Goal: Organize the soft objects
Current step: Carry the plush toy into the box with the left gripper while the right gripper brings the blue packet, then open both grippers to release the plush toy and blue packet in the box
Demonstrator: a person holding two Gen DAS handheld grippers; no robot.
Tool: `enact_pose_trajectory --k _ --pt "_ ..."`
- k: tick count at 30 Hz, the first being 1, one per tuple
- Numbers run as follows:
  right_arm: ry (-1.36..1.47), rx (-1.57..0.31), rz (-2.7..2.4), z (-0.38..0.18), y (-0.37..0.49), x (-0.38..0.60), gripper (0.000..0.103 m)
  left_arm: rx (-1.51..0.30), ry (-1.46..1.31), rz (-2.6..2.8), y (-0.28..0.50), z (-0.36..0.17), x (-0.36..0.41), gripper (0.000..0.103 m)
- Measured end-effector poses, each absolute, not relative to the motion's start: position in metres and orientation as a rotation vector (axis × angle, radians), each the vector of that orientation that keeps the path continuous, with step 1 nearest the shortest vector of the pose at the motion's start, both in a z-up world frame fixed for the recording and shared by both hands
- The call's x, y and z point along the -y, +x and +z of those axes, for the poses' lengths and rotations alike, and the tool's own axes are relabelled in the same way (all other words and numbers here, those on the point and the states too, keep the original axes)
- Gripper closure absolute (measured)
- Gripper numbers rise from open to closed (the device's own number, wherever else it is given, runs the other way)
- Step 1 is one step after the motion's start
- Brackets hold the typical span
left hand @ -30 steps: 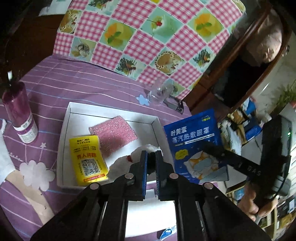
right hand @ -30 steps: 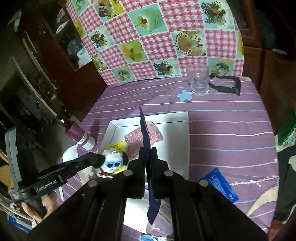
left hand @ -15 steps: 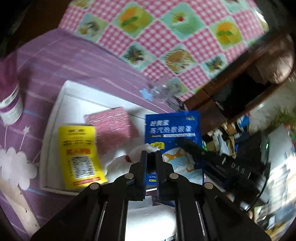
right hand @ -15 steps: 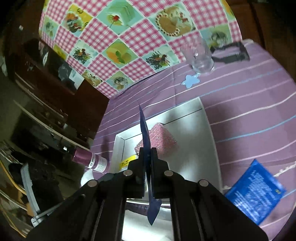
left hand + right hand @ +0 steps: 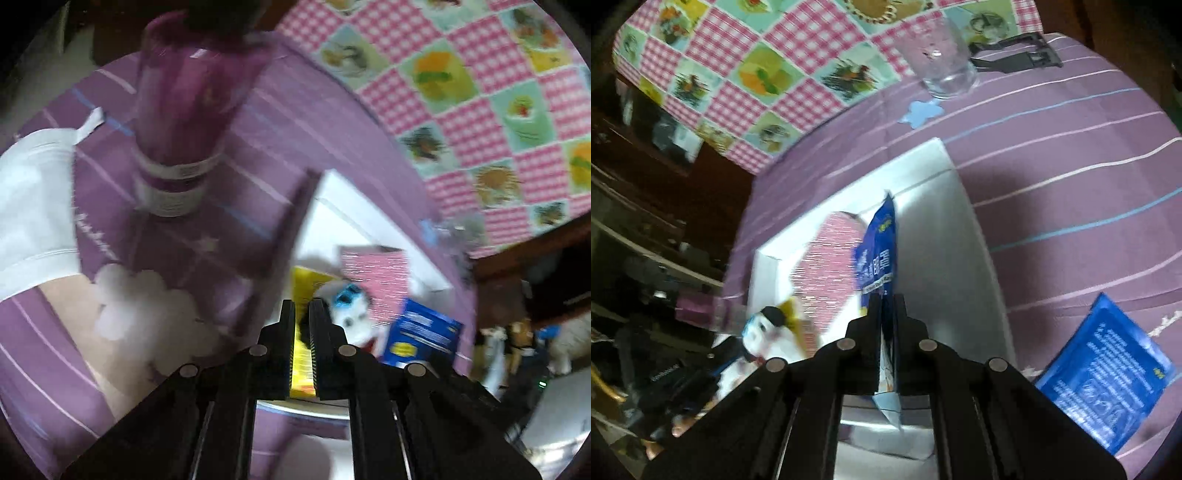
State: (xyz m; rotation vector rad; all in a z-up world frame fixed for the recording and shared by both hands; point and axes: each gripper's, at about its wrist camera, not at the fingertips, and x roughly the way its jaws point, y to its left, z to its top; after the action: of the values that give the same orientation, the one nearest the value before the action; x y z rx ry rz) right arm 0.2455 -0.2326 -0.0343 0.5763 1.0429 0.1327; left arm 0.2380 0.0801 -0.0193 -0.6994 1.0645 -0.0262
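Note:
A white tray (image 5: 982, 258) on the purple striped cloth holds a pink sponge (image 5: 831, 266), a yellow packet (image 5: 301, 354) and a small white plush toy (image 5: 768, 332). My right gripper (image 5: 887, 299) is shut on a blue eye-mask packet (image 5: 879, 254), held edge-on over the tray. My left gripper (image 5: 302, 306) is shut on the plush toy (image 5: 351, 314) by a dark part, low over the tray's near left corner. The blue packet also shows in the left wrist view (image 5: 421, 336).
A purple bottle (image 5: 184, 122) stands left of the tray, with a white cloth (image 5: 33, 206) beside it. A clear glass (image 5: 938, 62) and a black clip (image 5: 1015, 59) sit at the far side. A second blue packet (image 5: 1104, 380) lies right of the tray.
Both grippers dropped lower towards the tray. The left one swung left, so the bottle now looms close. The blue packet moved over the tray's middle.

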Motion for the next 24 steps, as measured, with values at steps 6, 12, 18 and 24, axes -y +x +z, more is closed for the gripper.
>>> enact_pose_trajectory --k 6,12,18,24 --pt "0.531 -1.067 0.112 -0.038 0.246 0.231 0.092 -1.103 -0.667 -0.058 0.241 -0.031 -0.07 0.1" --pt "0.495 -1.059 0.125 -0.037 0.246 0.226 0.087 -1.049 -0.605 -0.065 0.234 -0.014 -0.065 0.092" --pt "0.402 -1.095 0.172 -0.035 0.248 0.208 0.072 -0.955 -0.501 -0.061 0.222 0.016 -0.052 0.046" --pt "0.308 -1.005 0.086 -0.006 0.235 0.213 0.057 -0.917 -0.341 -0.131 0.213 0.037 -0.014 0.046"
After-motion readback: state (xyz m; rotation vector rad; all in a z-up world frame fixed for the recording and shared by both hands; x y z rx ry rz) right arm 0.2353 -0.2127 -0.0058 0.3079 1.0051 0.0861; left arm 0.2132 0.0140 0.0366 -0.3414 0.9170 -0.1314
